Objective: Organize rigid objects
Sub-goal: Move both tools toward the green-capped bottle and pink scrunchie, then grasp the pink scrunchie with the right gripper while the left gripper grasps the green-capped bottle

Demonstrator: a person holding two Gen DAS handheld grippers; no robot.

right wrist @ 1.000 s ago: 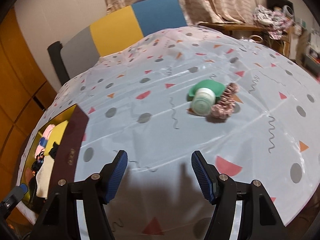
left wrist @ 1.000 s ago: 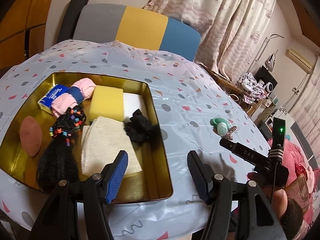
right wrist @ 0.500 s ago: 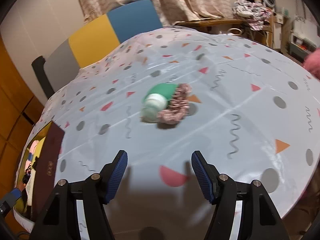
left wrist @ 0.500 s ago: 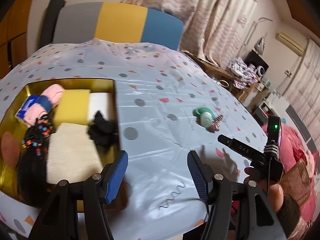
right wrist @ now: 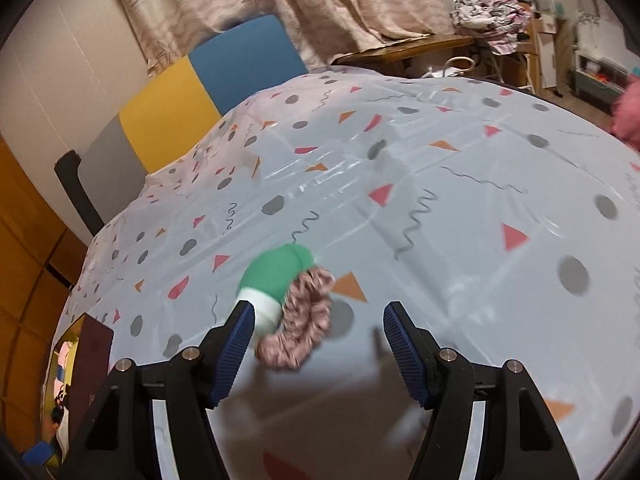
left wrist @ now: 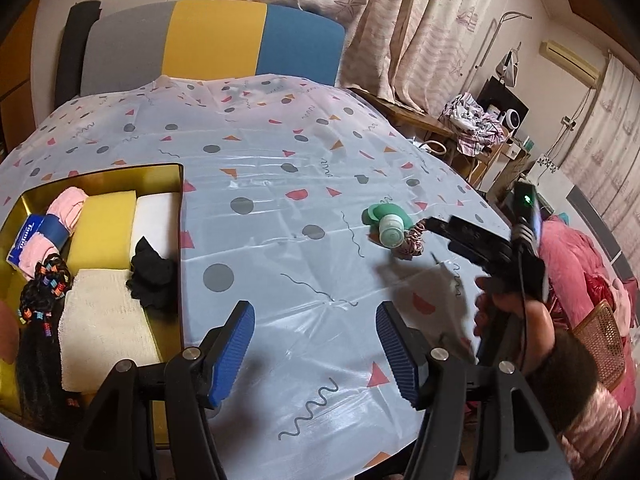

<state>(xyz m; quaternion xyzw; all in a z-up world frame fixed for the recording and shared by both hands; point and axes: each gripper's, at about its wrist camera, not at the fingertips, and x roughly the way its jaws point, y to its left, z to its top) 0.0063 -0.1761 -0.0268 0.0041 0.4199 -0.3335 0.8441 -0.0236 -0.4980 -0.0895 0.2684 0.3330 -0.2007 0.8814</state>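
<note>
Lying together: one green bottle (right wrist: 276, 276), one scrunchie (right wrist: 302, 328).

2 wrist views, shared green bottle (left wrist: 390, 222)

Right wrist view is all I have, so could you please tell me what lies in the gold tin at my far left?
Observer: The gold rectangular tin holds soft things: a yellow sponge block, a cream woven cloth and a black braided hairpiece with coloured beads.
Operator: Anything else on the table?
Observer: Only the green bottle with a pale cap and the pink patterned scrunchie touching it.
Operator: Is the left gripper holding anything?
Observer: No, the left gripper is open and empty over bare tablecloth.
</note>
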